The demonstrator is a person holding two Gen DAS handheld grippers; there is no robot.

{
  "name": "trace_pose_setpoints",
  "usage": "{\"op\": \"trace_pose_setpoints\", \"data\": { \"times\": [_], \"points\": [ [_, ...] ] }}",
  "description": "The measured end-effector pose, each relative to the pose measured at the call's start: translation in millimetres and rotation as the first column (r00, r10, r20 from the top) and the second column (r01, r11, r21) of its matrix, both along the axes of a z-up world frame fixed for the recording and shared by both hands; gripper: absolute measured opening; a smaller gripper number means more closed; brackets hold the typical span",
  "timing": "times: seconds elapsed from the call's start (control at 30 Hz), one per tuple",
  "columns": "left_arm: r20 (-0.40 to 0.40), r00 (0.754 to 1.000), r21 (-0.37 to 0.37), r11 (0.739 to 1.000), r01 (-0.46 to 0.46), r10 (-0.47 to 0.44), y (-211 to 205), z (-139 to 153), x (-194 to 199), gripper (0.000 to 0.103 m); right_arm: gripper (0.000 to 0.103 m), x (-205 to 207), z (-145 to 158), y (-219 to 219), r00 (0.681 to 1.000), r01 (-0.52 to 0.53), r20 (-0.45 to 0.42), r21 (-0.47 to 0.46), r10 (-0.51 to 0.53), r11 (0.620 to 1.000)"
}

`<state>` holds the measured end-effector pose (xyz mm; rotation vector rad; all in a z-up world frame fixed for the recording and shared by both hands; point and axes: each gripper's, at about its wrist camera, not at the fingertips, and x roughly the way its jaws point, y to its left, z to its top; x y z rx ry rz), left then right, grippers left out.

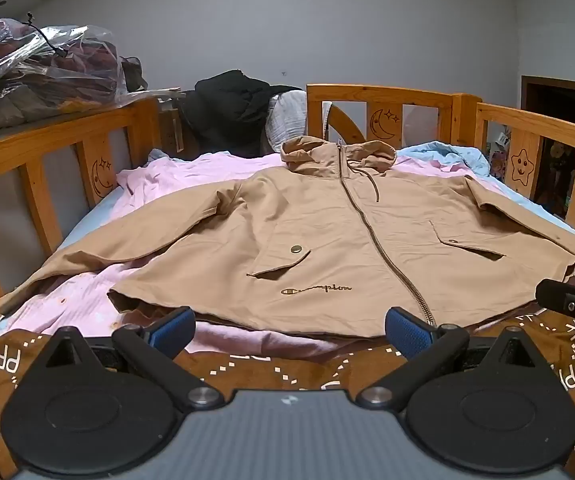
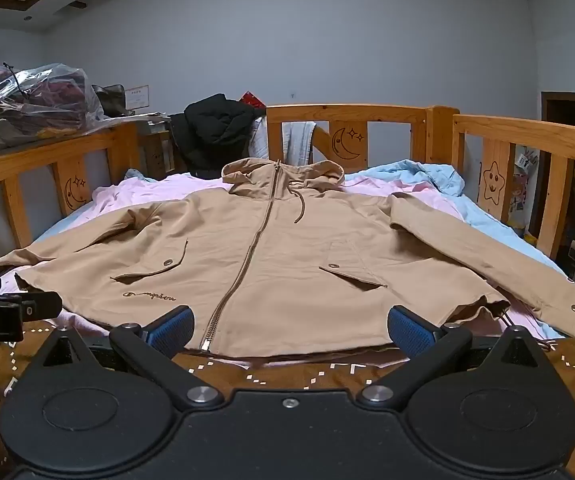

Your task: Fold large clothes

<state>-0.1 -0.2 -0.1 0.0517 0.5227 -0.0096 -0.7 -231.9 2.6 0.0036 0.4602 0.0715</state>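
On the bed (image 1: 87,216), the jacket (image 1: 327,240) lies flat; both hand-held grippers, left (image 1: 289,330) and right (image 2: 289,330), stand fully open, holding nothing.

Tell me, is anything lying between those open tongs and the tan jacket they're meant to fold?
Nothing visible. The tan jacket lies spread flat on the bed, its hem just ahead of the open left tongs and right tongs. Only bare brown patterned blanket shows in between.

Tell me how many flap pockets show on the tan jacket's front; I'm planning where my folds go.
2. One pocket sits left of the zipper, above the embroidered logo; the other pocket sits right of the zipper on the jacket. Any inner or back pockets would be hidden.
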Motion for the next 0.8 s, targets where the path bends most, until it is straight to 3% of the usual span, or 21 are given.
{"op": "trace_pose_setpoints", "data": {
  "times": [0.8],
  "points": [
    [-0.006, 1.0, -0.006, 1.0, -0.001, 0.001, 0.4, 0.6, -0.8, 0.103, 0.103, 2.5, 0.2, -2.2, 1.0, 0.007, -0.007, 0.011, -0.007, 1.0]
  ]
}}
